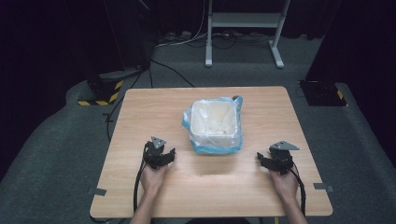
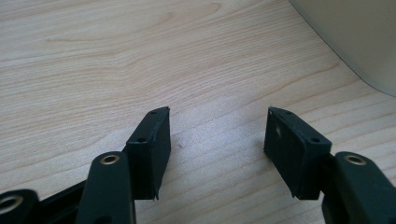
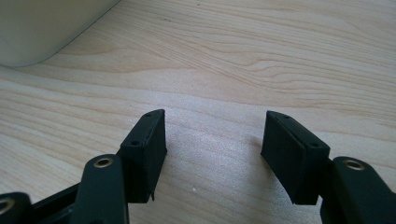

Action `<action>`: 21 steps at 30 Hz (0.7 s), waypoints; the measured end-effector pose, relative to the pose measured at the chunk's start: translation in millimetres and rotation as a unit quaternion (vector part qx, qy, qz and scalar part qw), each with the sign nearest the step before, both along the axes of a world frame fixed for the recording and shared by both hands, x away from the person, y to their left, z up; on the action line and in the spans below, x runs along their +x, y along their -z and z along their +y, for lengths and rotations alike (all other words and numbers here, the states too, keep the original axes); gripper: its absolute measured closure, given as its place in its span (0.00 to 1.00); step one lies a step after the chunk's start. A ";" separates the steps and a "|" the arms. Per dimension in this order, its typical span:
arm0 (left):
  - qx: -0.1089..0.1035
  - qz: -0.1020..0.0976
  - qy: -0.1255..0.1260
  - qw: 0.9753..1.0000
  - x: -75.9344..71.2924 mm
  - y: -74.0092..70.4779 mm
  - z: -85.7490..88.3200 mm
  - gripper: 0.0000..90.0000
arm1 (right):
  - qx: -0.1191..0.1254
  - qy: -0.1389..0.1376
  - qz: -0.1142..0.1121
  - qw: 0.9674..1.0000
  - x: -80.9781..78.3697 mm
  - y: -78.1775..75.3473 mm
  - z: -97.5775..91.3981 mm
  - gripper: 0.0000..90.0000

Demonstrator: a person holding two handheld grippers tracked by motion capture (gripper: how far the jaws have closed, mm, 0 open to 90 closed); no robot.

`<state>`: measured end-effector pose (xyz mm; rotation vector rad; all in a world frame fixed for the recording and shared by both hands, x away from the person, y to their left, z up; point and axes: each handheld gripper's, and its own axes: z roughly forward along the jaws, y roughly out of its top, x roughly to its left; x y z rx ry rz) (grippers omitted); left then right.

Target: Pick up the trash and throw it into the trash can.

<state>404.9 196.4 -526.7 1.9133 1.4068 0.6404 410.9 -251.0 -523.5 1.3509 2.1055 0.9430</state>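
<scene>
Black jaws of the left gripper (image 2: 218,135) stood wide apart in its own view, bare wood grain between the pads, nothing held. Right gripper (image 3: 212,135) read the same: jaws well open, empty, low over the table (image 1: 140,121).

Outward from the jaws, taking the bin as landmark: a small white waste bin (image 1: 215,122) sat near the middle of the table, lined with a pale blue plastic bag (image 1: 236,105) whose edge was folded out over the rim and hung down the outer walls. Left gripper (image 1: 159,156) lay on the near left of the bin, apart from it; right gripper (image 1: 276,161) on the near right, farther off. A corner of the bin's pale wall (image 2: 355,42) showed at upper right in the left gripper view, and at upper left (image 3: 42,28) in the right gripper view.

Handling, as judged: the bin looked like light, stiff plastic, likely to slide on the smooth wood if pushed from one side. The bag looked thin, soft and slippery, easy to tear or to slip through hard pads. Best hold seemed the loose overhanging film at the rim, pinched at a gathered fold, one gripper per side, so the bin stayed steady. Contents could not be made out.
</scene>
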 end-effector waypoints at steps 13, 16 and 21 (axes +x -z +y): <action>0.001 0.002 -0.007 1.000 0.3 0.1 0.3 0.41 | -0.001 0.000 0.000 1.000 -0.1 0.1 -0.1 0.44; 0.001 0.002 -0.007 1.000 0.3 0.2 0.2 0.40 | 0.000 0.000 0.000 1.000 -0.1 0.0 -0.1 0.44; 0.001 0.002 -0.007 1.000 0.3 0.1 0.2 0.40 | 0.000 0.001 0.001 1.000 -0.1 0.0 -0.1 0.44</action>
